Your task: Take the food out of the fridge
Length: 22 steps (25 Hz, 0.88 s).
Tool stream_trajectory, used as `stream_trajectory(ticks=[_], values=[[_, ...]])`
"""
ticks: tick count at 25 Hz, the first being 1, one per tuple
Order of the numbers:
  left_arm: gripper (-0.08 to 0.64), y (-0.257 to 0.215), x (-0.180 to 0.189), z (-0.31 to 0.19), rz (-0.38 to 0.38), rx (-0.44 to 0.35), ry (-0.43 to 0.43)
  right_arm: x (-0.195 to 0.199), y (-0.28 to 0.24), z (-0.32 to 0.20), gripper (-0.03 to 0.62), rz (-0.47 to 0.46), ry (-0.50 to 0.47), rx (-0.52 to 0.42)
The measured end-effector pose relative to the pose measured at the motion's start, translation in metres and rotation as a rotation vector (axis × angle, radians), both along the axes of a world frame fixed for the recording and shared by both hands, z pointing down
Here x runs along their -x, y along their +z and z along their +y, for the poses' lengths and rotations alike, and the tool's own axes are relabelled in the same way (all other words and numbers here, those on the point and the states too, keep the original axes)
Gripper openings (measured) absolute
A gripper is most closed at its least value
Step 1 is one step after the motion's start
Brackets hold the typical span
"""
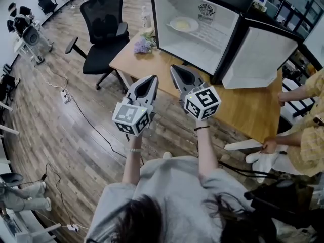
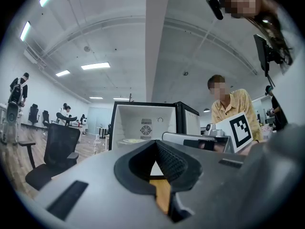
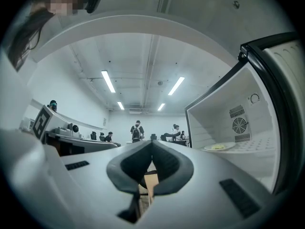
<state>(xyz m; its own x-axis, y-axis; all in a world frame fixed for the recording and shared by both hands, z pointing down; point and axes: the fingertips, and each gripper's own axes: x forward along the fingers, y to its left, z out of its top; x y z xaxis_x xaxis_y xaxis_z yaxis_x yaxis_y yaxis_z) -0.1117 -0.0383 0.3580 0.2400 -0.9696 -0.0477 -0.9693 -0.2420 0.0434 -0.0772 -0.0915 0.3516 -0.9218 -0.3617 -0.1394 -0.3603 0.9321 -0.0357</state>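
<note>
Left hand-held gripper (image 1: 151, 81): jaws pressed together, nothing between. Right hand-held gripper (image 1: 175, 69): likewise closed, empty, just beside it. Food (image 1: 182, 23): pale yellow, flat on white plate (image 1: 193, 27), on shelf inside fridge (image 1: 174, 6) on bench (image 1: 243, 108). Door (image 1: 260, 54) wide open. Purple flowers (image 1: 143, 45) at bench corner: head view only. Standing person with backpack (image 3: 137, 131) far off: right gripper view only.

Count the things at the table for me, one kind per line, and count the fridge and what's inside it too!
Fridge: 1
Plate of food: 1
Bottle: 1
Bunch of flowers: 1
Total: 4
</note>
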Motion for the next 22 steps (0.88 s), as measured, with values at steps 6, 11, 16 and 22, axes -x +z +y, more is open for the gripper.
stream_trajectory(ticks=[6, 11, 16, 22], values=[[0.008, 0.010, 0.016, 0.001, 0.016, 0.015, 0.018, 0.018, 0.008, -0.001, 0.009, 0.016, 0.018, 0.009], [0.008, 0.013, 0.027, -0.003, 0.041, 0.025, 0.012, 0.024, 0.009, -0.009, 0.009, 0.025, 0.040, 0.030], [0.008, 0.015, 0.034, -0.016, 0.059, 0.023, 0.007, 0.031, 0.013, -0.024, 0.009, 0.028, 0.042, 0.048], [0.008, 0.019, 0.040, -0.055, 0.056, 0.034, 0.021, 0.037, 0.015, -0.062, 0.009, 0.029, 0.055, 0.059]])
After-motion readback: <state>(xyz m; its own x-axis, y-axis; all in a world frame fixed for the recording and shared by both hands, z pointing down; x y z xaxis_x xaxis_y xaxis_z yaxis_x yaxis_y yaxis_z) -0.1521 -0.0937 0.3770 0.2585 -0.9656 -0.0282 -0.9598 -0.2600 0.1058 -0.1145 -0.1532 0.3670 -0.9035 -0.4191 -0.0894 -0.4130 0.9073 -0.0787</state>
